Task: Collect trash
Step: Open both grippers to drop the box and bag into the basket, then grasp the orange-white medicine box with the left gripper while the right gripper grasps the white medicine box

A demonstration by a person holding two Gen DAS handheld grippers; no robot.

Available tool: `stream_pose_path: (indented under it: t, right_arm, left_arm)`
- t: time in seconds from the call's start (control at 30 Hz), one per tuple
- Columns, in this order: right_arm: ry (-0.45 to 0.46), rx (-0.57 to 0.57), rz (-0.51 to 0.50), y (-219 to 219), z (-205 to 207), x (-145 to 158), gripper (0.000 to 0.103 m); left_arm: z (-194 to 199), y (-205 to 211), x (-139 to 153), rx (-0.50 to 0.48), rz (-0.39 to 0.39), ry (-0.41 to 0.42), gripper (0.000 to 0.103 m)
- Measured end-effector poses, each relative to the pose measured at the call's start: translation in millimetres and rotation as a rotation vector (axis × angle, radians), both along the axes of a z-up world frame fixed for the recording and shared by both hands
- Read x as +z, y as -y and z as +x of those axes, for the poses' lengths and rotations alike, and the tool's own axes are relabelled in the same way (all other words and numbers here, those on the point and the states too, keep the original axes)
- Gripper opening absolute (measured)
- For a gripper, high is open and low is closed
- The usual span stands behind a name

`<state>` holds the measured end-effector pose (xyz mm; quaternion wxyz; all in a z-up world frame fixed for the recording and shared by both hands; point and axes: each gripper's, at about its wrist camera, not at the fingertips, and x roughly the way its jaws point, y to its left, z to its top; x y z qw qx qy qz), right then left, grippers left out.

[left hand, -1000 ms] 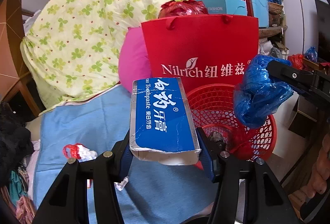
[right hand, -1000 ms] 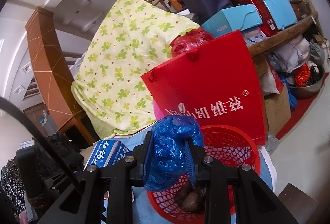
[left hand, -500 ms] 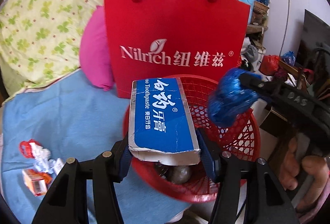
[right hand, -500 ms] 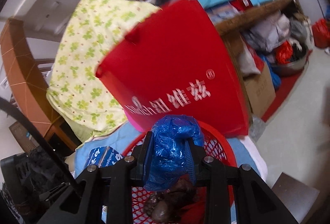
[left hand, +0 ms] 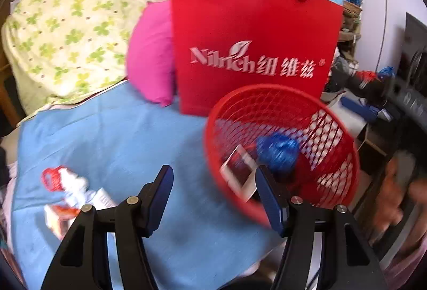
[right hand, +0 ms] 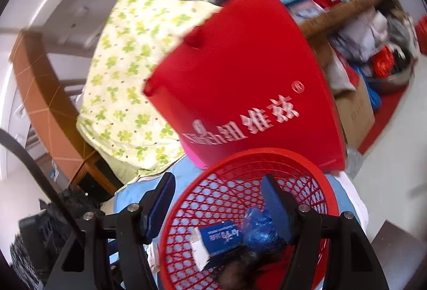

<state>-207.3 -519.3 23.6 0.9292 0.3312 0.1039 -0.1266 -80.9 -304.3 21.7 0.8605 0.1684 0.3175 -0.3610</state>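
A red mesh basket (left hand: 331, 113) sits on a blue cloth (left hand: 112, 135); it also shows in the right wrist view (right hand: 240, 164). Inside lie a blue toothpaste box (right hand: 216, 239) and a crumpled blue plastic bag (right hand: 260, 230), also seen in the left wrist view as the box (left hand: 238, 172) and the bag (left hand: 277, 152). My left gripper (left hand: 216, 194) is open and empty beside the basket's left rim. My right gripper (right hand: 218, 199) is open and empty above the basket. Small red-and-white wrappers (left hand: 69, 191) lie on the cloth at the left.
A red paper bag (left hand: 253, 44) stands right behind the basket, with a pink cushion (left hand: 152, 55) and a green-patterned quilt (left hand: 66, 20) to its left. Boxes and clutter fill shelves and floor at the right. Dark food scraps (right hand: 237, 268) lie in the basket bottom.
Both grippers opened. The toothpaste box left my left gripper and the blue bag left my right gripper; both now lie in the basket. The left gripper shifted left of the basket.
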Motion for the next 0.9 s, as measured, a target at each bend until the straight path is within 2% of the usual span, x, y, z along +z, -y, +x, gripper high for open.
stream_pose_path:
  t: [0.27, 0.47, 0.73, 0.9]
  right_arm:
    - [0.064, 0.149, -0.115, -66, -6, 39, 0.071]
    - [0.075, 0.275, -0.174, -122, 14, 52, 0.071]
    - [0.014, 0.425, -0.208, -193, 54, 42, 0.071]
    - [-0.073, 0.495, -0.247, -229, 78, 22, 0.071]
  left_arm:
    - [-6, -96, -27, 0.152, 0.083, 0.004, 0.065]
    - [-3, -177, -34, 0.324, 0.065, -0.009, 0.065]
    - [8, -242, -28, 0.488, 0.042, 0.020, 0.065]
    - [20, -268, -31, 0.541, 0.024, 0.017, 0.065]
